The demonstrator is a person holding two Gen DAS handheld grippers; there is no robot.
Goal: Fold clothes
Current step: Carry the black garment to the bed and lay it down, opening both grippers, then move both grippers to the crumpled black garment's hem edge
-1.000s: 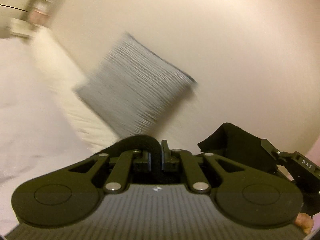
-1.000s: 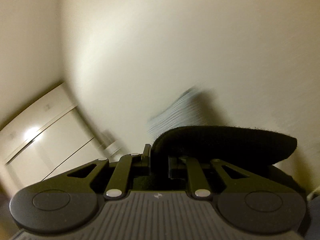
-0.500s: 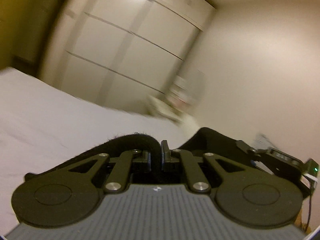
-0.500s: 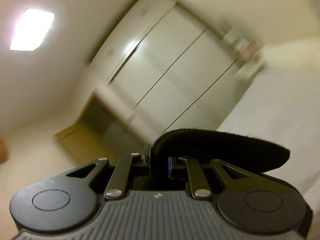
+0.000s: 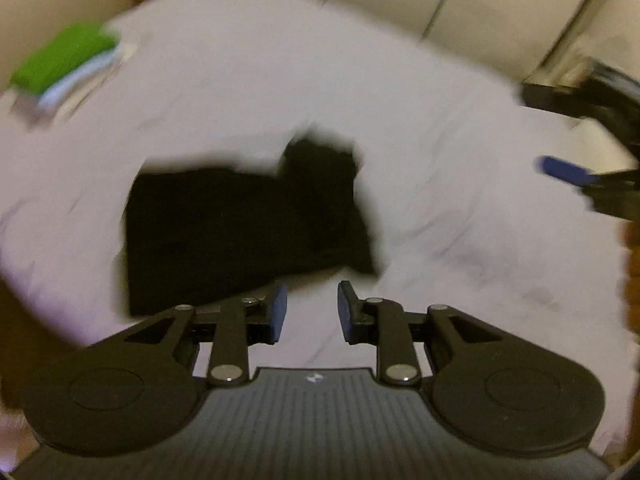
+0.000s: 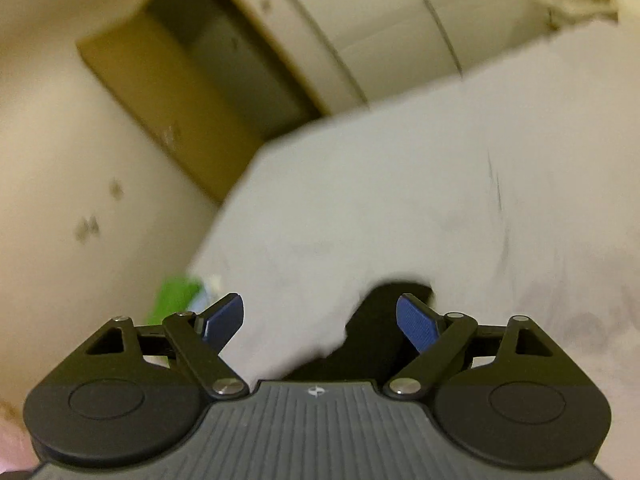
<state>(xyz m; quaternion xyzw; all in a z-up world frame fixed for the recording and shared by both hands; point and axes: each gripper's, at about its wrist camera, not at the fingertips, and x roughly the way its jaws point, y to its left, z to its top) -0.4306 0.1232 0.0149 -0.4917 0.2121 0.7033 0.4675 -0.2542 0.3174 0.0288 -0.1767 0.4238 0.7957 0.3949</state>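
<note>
A black garment (image 5: 244,232) lies folded on the white bed sheet (image 5: 440,128), blurred by motion. My left gripper (image 5: 311,312) hovers just short of its near edge, jaws opening, with only sheet between the blue pads. In the right wrist view the same black garment (image 6: 372,344) shows low between the arms of my right gripper (image 6: 320,320), whose jaws are opening wide and hold nothing. The right gripper's blue fingertip (image 5: 560,170) also shows at the right edge of the left wrist view.
A stack of folded clothes with a green piece on top (image 5: 60,60) sits at the bed's far left corner, seen again as a green patch (image 6: 176,296). Wardrobe doors (image 6: 380,20) and a brown door (image 6: 168,92) stand behind the bed.
Both grippers swung down from facing the wall and wardrobe to the bed. Both let go of the black garment, which now lies on the sheet, and their jaws have come apart.
</note>
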